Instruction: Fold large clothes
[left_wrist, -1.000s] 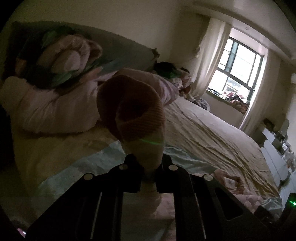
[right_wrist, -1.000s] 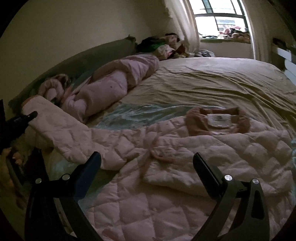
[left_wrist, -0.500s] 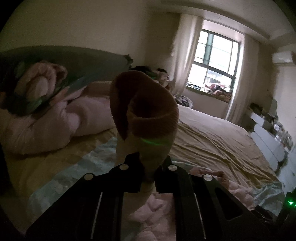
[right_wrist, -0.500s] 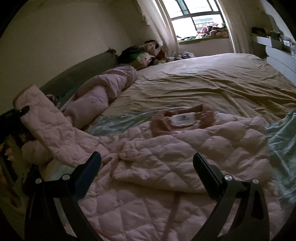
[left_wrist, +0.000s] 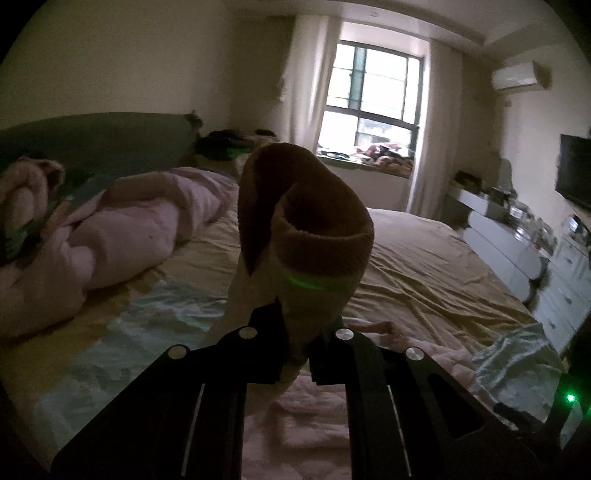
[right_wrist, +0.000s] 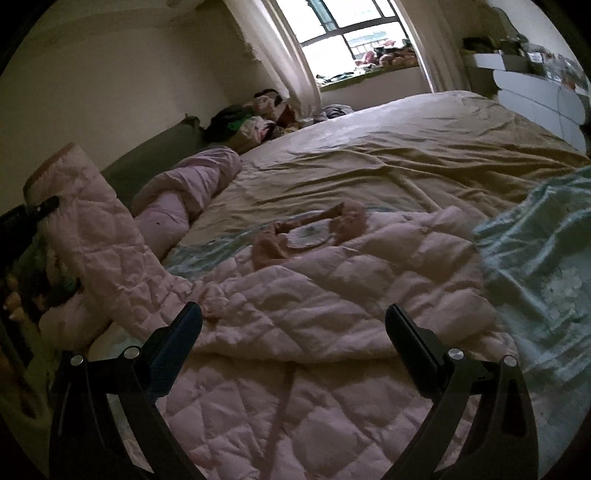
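The right gripper (right_wrist: 293, 332) was held with its jaws wide apart and nothing between them, low over the quilted pink jacket (right_wrist: 314, 314) spread across the near part of the bed (right_wrist: 406, 147). The jacket's brown collar (right_wrist: 310, 229) lay just beyond the gripper, toward the middle of the bed, and a pale teal sheet (right_wrist: 535, 240) lay bunched beside the jacket at the bed's right edge. At the left edge, the jacket's sleeve (right_wrist: 99, 240) was lifted off the bed, its brown ribbed cuff (left_wrist: 314, 221) pointing upward, and the left gripper (left_wrist: 297, 339) was seen clamped on the sleeve just below that cuff. Farther back, a rolled pink duvet (left_wrist: 122, 236) lay along the head of the bed by the green headboard (left_wrist: 92, 144). A window (left_wrist: 369, 110) was seen in the far wall.
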